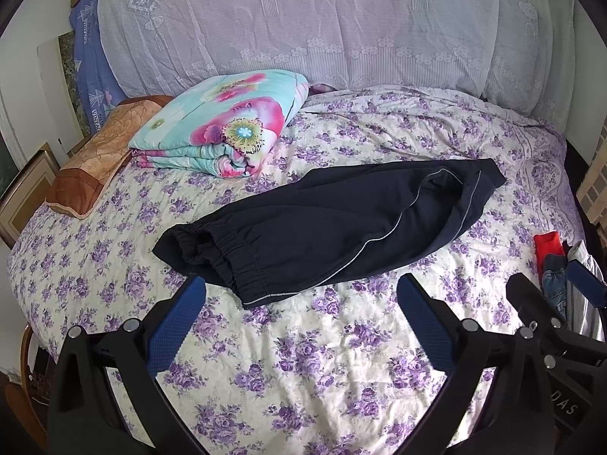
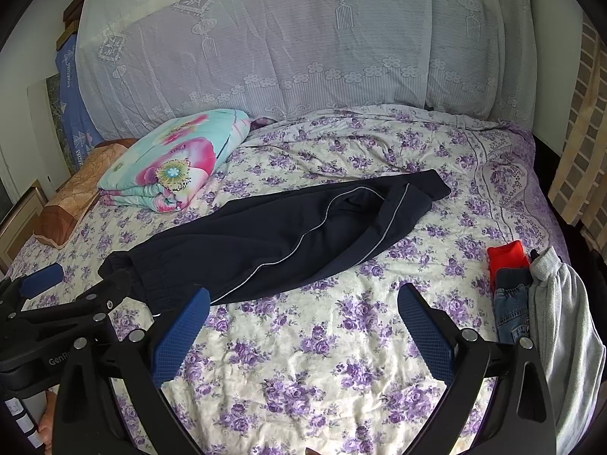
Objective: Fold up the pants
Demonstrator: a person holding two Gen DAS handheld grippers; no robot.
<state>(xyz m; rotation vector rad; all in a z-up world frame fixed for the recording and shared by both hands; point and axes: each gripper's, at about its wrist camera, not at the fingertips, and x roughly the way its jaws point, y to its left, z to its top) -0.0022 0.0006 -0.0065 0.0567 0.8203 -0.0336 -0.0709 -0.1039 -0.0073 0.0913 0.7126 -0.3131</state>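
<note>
Dark navy pants (image 1: 322, 223) with thin white piping lie folded lengthwise on the floral bed sheet (image 1: 303, 360), elastic cuffs at the left, waist at the right. They also show in the right wrist view (image 2: 280, 235). My left gripper (image 1: 301, 292) is open and empty, hovering just in front of the cuffs. My right gripper (image 2: 303, 303) is open and empty, in front of the pants' near edge. The left gripper also shows in the right wrist view (image 2: 76, 280), at the cuffs. The right gripper shows in the left wrist view (image 1: 550, 284), at the far right.
A folded teal and pink flowered quilt (image 1: 224, 125) and an orange pillow (image 1: 95, 155) lie at the back left. A pile of clothes, red, denim and grey (image 2: 531, 295), sits at the bed's right edge. A lace-covered headboard (image 1: 303, 19) stands behind.
</note>
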